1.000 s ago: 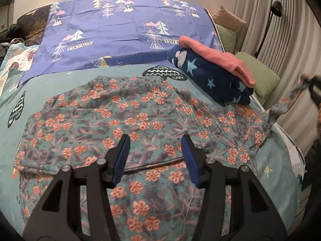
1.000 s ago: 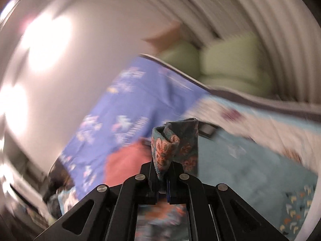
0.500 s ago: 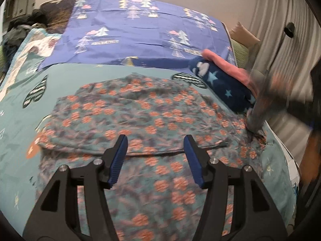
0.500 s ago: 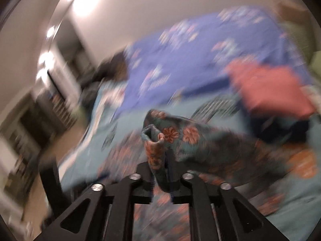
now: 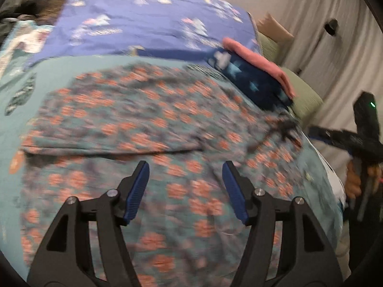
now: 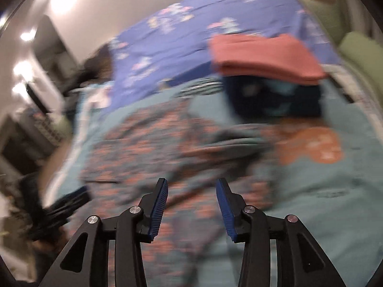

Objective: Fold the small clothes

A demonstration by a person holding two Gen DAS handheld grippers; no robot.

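Observation:
A teal garment with orange flowers (image 5: 148,110) lies spread on the bed, its upper part folded down over the lower. My left gripper (image 5: 185,167) hovers over its near half, jaws opening with nothing between the pads. In the right wrist view the same garment (image 6: 148,148) is blurred, with a fold of it lying across its right side. My right gripper (image 6: 191,184) hangs above it, jaws opening and empty. From the left wrist view the right gripper (image 5: 316,132) shows at the bed's right edge, held by a hand (image 5: 354,181).
A folded pink cloth (image 6: 263,57) sits on a folded navy star-print one (image 6: 275,100) at the far right of the bed. A teal sheet (image 5: 55,71) and a blue tree-print cover (image 5: 143,24) lie beneath. Green cushions (image 5: 304,95) and a curtain (image 5: 323,47) stand to the right.
My right gripper swung down over the bed and let go of the garment's end, which now lies on the garment. My left gripper's jaws widened and it shifted slightly.

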